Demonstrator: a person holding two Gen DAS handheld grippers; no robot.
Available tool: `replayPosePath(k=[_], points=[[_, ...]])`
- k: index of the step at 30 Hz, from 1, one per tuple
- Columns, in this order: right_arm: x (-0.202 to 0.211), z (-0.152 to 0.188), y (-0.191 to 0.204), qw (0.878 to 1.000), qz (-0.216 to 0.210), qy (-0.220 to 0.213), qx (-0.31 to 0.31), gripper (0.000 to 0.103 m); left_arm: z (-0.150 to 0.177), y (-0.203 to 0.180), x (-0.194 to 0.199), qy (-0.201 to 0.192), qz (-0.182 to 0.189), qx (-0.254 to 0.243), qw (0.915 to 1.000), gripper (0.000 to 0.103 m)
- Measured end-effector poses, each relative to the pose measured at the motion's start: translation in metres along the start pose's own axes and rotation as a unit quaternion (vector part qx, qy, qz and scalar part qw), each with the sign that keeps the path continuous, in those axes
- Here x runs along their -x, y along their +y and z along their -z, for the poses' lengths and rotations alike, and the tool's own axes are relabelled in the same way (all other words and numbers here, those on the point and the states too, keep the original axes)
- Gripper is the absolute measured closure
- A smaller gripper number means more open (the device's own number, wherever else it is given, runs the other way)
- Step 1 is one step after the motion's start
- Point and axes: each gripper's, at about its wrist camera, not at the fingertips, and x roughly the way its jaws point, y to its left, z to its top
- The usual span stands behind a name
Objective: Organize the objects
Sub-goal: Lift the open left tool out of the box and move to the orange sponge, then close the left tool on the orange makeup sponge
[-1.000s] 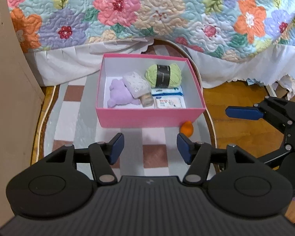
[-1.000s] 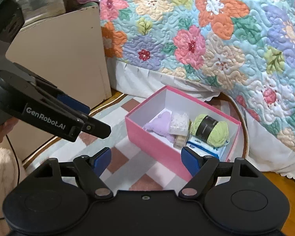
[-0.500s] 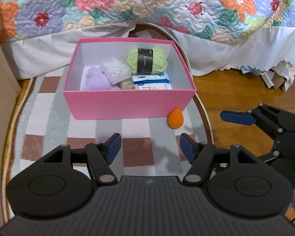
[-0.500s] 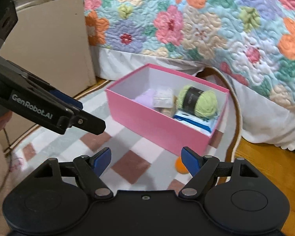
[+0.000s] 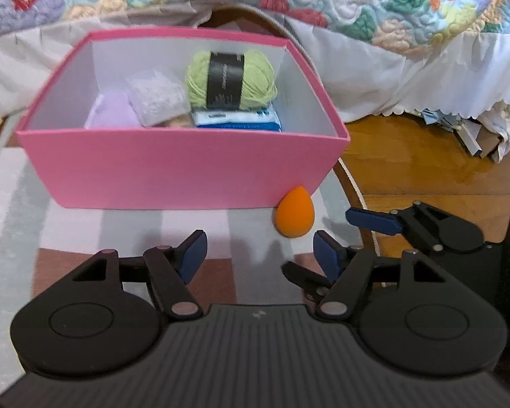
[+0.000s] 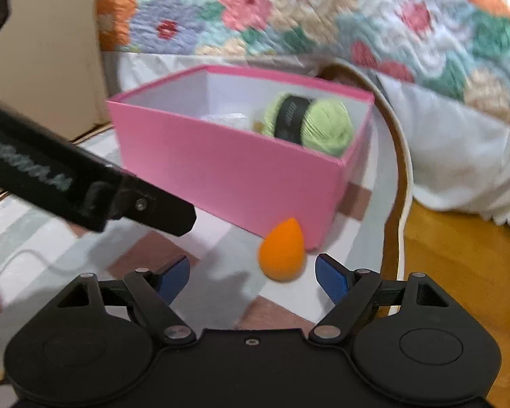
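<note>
1. Left wrist view: the left tool [image 5: 260,250] hovers over the rug [image 5: 13,210], fingers spread, gripping nothing.
2. The pink box [image 5: 183,170] stands on the rug near the bed [image 5: 357,0]. It already holds the green yarn [image 5: 230,80], a lilac soft item [image 5: 110,115], a white pouch [image 5: 158,100] and a blue-and-white packet [image 5: 236,119].
3. The orange sponge [image 5: 295,211] lies on the rug, touching or just beside the box's front right corner.
4. Right wrist view (blurred): the right tool [image 6: 252,275] is spread wide, empty, near the orange sponge [image 6: 282,250].
5. Judgement: mostly done; the sponge remains to be boxed.
</note>
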Motion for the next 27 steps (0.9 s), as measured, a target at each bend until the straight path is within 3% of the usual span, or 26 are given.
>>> replayPosePath(k=[3,8,11,14,17,22,27], points=[[-0.018,0.005,-0.009,1.0,0.012,0.001,-0.018,0.019,0.0,-0.001,-0.02,0.013,0.0,0.016,0.9998,0.033],[-0.034,0.009,-0.019,0.999,-0.001,0.001,-0.053,0.021,-0.001,0.0,-0.043,-0.005,0.016,0.043,0.9989,0.033],[-0.041,0.009,-0.018,0.999,-0.006,0.006,-0.051,0.034,-0.002,-0.005,-0.052,-0.012,0.011,0.031,0.9994,0.035],[-0.046,0.011,-0.018,0.998,-0.008,0.007,-0.057,0.051,-0.002,-0.009,-0.055,-0.026,0.019,0.028,0.9991,0.043],[-0.043,0.013,-0.017,0.998,0.005,-0.001,-0.059,0.063,-0.003,-0.009,-0.059,-0.02,0.025,0.036,0.9988,0.065],[-0.037,0.014,-0.015,0.998,-0.006,0.001,-0.067,0.064,0.003,-0.011,-0.063,-0.014,0.049,0.035,0.9981,0.079],[-0.035,0.015,-0.01,0.998,0.003,0.004,-0.056,0.064,0.007,-0.014,-0.057,-0.011,0.053,0.024,0.9982,0.08]])
